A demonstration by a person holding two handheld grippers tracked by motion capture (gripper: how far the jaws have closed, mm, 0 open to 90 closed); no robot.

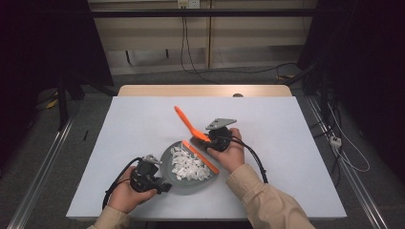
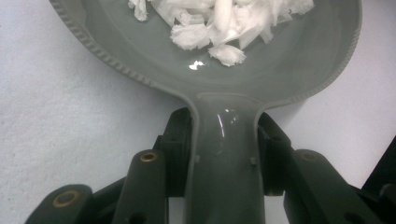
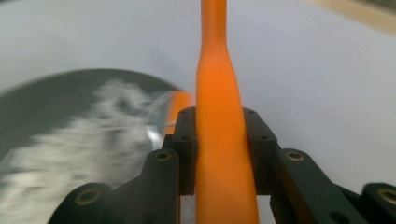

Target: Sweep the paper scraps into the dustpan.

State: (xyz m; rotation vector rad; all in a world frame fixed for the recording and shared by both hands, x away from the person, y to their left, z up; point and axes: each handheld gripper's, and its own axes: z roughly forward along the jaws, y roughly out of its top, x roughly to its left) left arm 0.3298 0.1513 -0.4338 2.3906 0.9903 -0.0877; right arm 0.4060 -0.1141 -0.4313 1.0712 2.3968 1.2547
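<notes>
White tabletop [image 1: 143, 124] fills the middle of my high view, with dark curtains either side and cables trailing along the back wall. Near the front edge sits a grey pan [image 1: 168, 157] with a heap of white shreds [image 1: 188, 164] in it.

My left hand [image 1: 126, 193] comes in low from the bottom, wrist nearly flat on the table, and its left gripper [image 1: 162, 186] points towards the pan. In the left gripper view the jaws are clamped on the pan handle [image 2: 224, 163], one pad on each side of it, with the beaded rim [image 2: 107, 58] curving away above.

My right hand [image 1: 231, 152] reaches further forward, forearm slanting in from the lower right, sleeve covering it to the wrist. Its right gripper [image 1: 203, 140] is closed on the orange spatula [image 1: 184, 120]; the right gripper view shows the spatula handle [image 3: 222, 140] pinched between the two pads and running straight up out of the frame. The spatula blade [image 1: 200, 157] lies across the pan's right rim, against the shreds.

The pan and shreds are smeared with blur in the right gripper view, so I cannot make out where the blade meets them there. The pan's far rim is cut off at the top of the left gripper view.
</notes>
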